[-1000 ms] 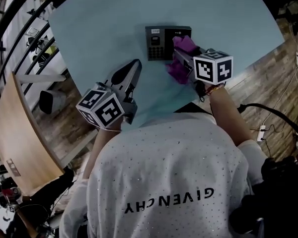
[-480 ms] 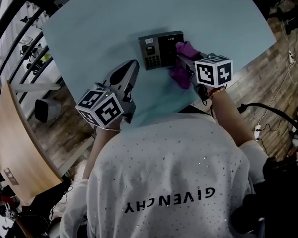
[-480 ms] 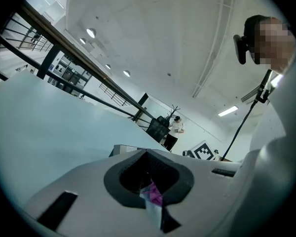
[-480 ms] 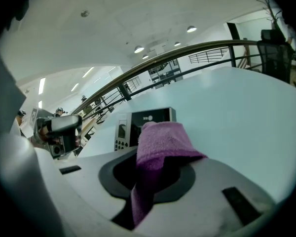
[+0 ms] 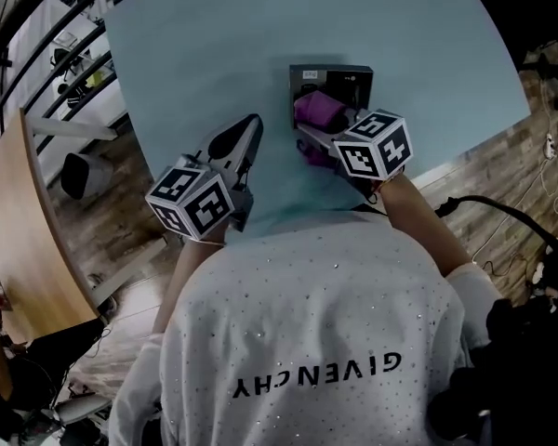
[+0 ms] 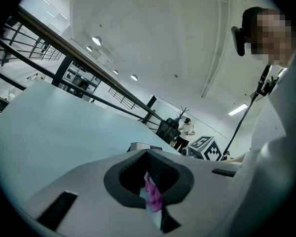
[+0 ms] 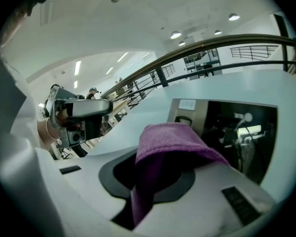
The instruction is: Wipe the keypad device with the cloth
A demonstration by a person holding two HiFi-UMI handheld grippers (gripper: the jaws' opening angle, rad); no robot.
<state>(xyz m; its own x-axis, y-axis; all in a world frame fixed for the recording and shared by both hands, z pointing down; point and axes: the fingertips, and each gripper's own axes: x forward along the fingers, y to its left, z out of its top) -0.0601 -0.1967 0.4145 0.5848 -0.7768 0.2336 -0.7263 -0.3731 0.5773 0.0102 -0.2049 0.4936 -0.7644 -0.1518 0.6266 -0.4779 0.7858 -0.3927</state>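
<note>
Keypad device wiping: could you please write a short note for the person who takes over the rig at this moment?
Left tool: shut, holds nothing, over the table to the left of the device.
Right tool: shut on the purple cloth.
Keypad device: lies flat on the table. The cloth covers its left part; the dark right part shows bare.
Done: the cloth is gripped and lies on the device.
Left: probably wipe across the rest of the face, then lift the cloth away.
</note>
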